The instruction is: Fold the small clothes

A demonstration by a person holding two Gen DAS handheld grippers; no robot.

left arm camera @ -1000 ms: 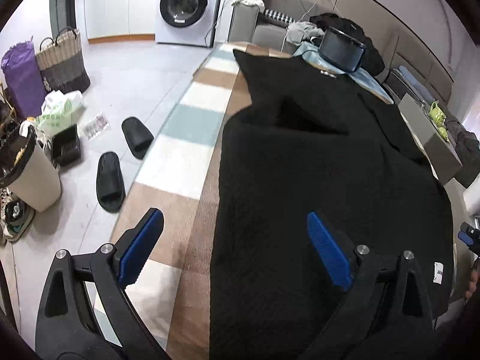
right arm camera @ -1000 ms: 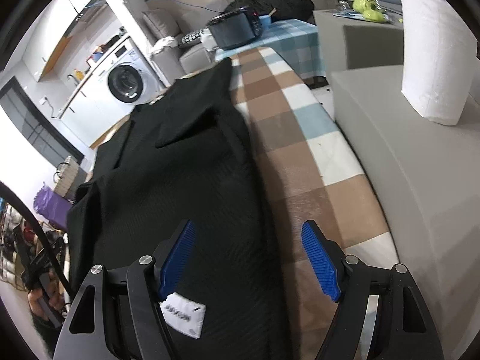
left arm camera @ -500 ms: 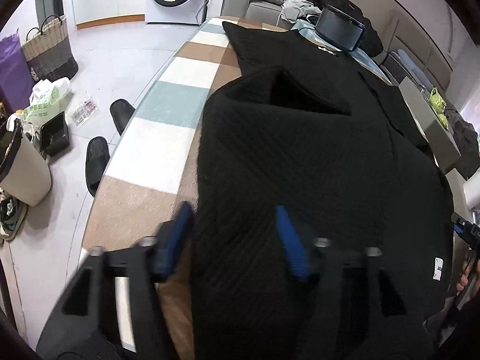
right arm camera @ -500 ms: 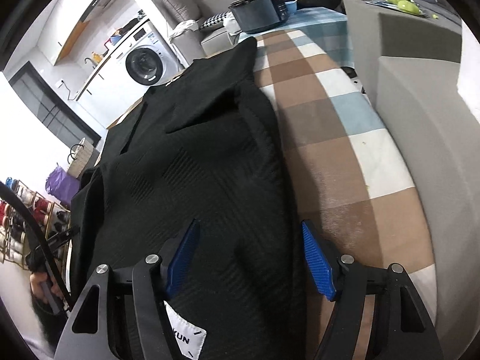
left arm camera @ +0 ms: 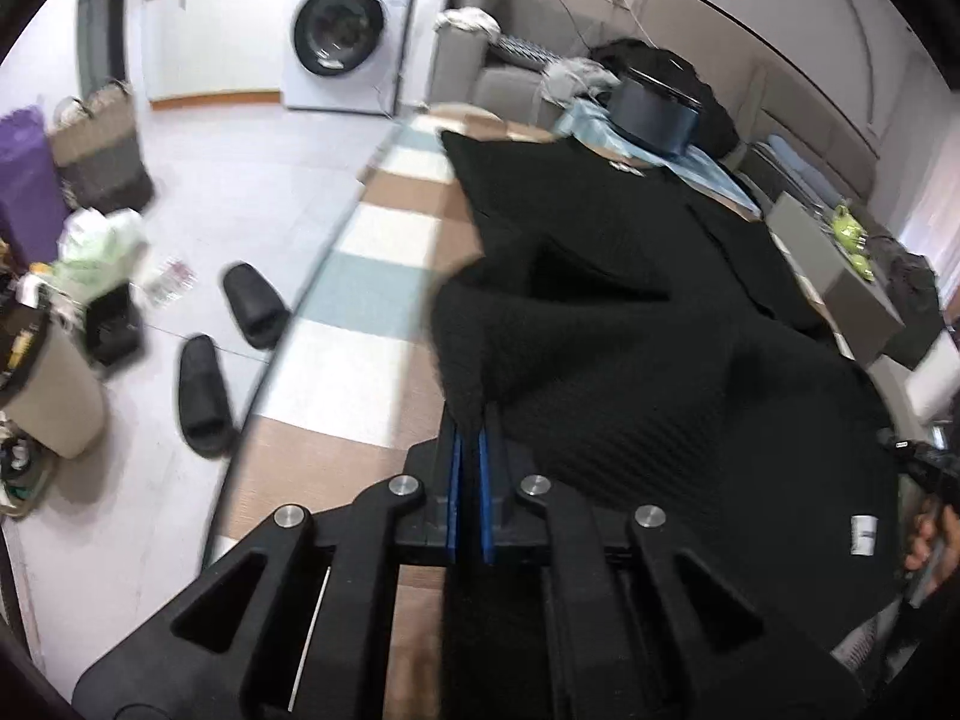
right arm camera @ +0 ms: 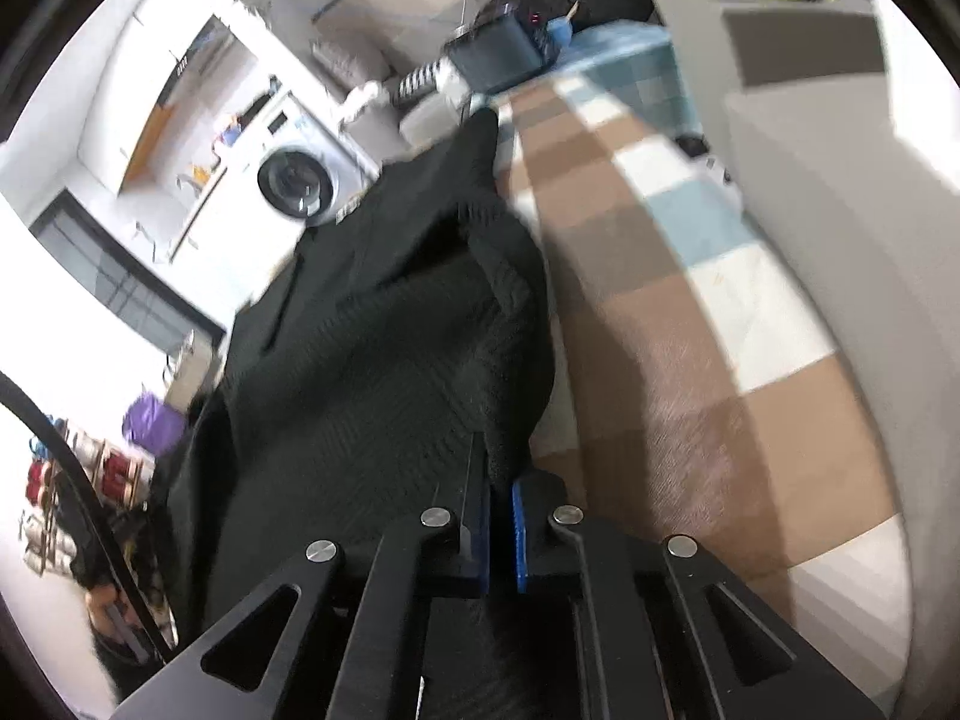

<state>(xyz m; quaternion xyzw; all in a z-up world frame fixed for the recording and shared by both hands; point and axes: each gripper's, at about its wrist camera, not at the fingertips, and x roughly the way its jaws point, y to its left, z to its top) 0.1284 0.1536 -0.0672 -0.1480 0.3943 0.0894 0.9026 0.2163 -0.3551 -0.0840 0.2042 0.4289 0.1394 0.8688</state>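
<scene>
Both tongs pinching the near hem of the black garment on the checked table cover, left gripper and right gripper at opposite corners, thin bites likely slipping under knit weight, left table edge close, clear cloth ahead for folding over.

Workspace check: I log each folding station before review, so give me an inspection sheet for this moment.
Surface: checked cloth in brown, white and blue over the table.
Job's things: black knit garment spread along it, near edge lifted at both corners.
Clutter: dark box at the far end.
Grippers: left gripper shut on the garment's edge; right gripper likewise; both have just closed.
Cables: black cable at the right view's left edge.
Surroundings: washing machine, slippers, basket, bin.
</scene>
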